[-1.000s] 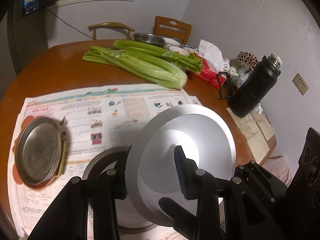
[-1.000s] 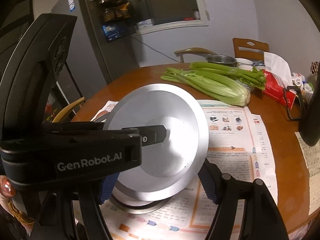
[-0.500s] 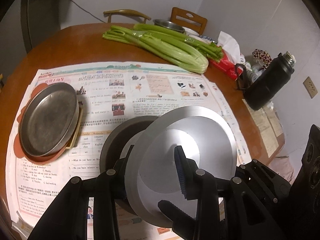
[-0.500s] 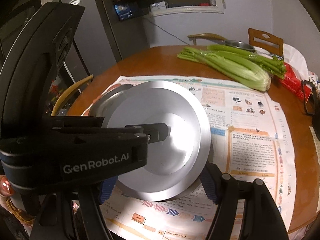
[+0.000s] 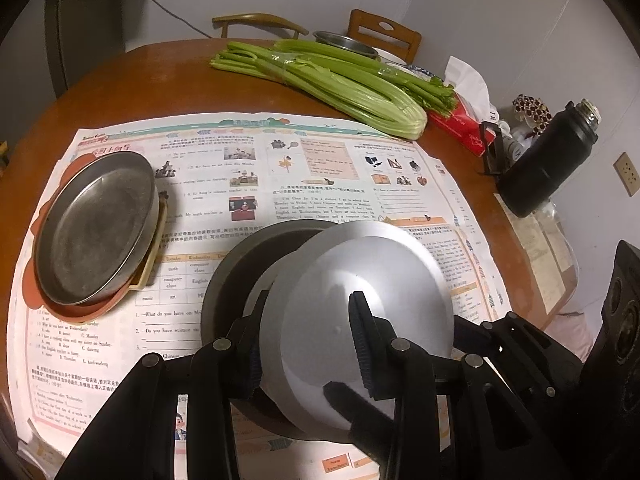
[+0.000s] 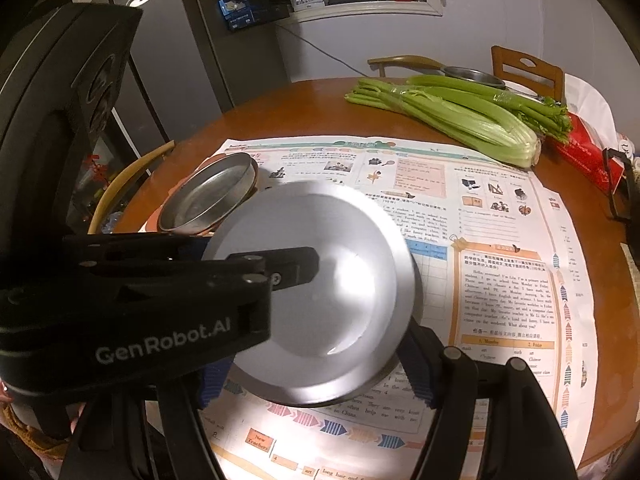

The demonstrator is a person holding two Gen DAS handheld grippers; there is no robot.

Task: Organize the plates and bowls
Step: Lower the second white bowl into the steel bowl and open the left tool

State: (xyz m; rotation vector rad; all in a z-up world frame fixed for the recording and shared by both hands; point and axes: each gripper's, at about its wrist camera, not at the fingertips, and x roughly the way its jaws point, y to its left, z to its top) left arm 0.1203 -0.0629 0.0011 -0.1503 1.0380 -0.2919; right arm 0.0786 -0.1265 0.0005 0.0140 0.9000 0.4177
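Note:
My left gripper (image 5: 308, 344) is shut on the rim of a shiny silver bowl (image 5: 360, 312), held tilted over a darker metal bowl (image 5: 236, 276) on the newspaper. In the right wrist view the silver bowl (image 6: 320, 280) sits between the wide-open fingers of my right gripper (image 6: 316, 380), with the left gripper's finger (image 6: 280, 268) inside it. A flat metal pan (image 5: 96, 224) rests on an orange plate (image 5: 76, 308) at the left; it also shows in the right wrist view (image 6: 208, 196).
Newspaper (image 5: 320, 168) covers the round wooden table (image 5: 140, 88). Celery (image 5: 332, 80) lies at the back, with a steel bowl (image 5: 346, 42), a red tissue pack (image 5: 460, 120) and a black flask (image 5: 548, 160) at the right. Chairs stand behind the table.
The left gripper has lowered the silver bowl toward the dark bowl and tilted it flatter. Both cameras have dropped closer to the table.

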